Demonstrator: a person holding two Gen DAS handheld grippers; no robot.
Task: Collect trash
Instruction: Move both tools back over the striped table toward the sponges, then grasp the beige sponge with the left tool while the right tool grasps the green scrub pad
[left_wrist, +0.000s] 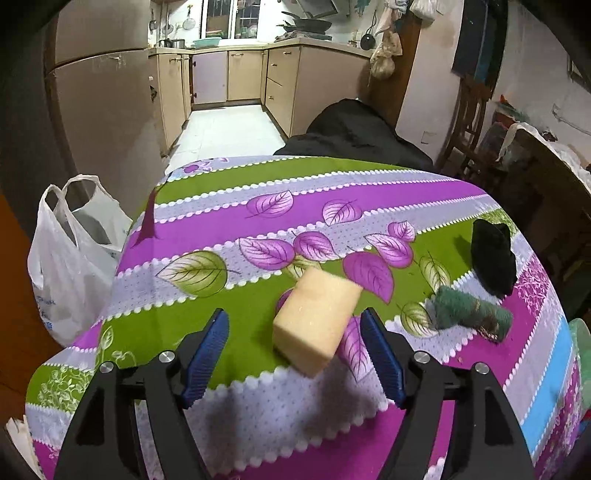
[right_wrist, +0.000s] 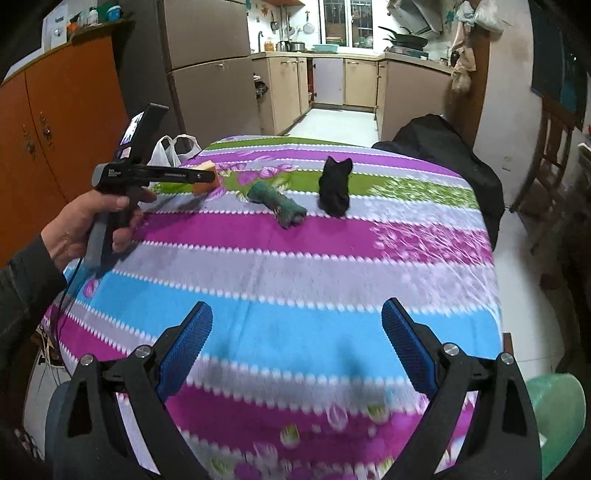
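A: Item one, the yellow sponge (left_wrist: 317, 321)?

B: Tilted on one corner between the blue pads (left_wrist: 207, 354) of the left gripper (left_wrist: 295, 354). There is clear space on the left side; the right pad lies just beside it at 3 o'clock, and I cannot tell whether that one touches. The jaws stand spread, nothing clamped.

A: In the right wrist view?

B: Only an orange-yellow corner (right_wrist: 207, 181) shows at the tip of the left gripper (right_wrist: 201, 177), held by a hand (right_wrist: 85, 229) at 9 o'clock.

A: Item two?

B: A rolled green cloth (left_wrist: 472, 314) lying on the tablecloth (left_wrist: 229, 221), at 3 o'clock from the sponge, apart from it.

A: Item three?

B: A black crumpled piece (left_wrist: 493, 254), standing upright, at 1 o'clock from the green roll and near it.

A: Item four?

B: A white plastic bag (left_wrist: 70, 258), mouth open, off the table's edge at 9 o'clock in the left wrist view.

A: The right gripper (right_wrist: 297, 347)?

B: Jaws wide apart, empty, over the blue and purple stripes. The green roll and the black piece sit at its 12 o'clock, well apart from it.
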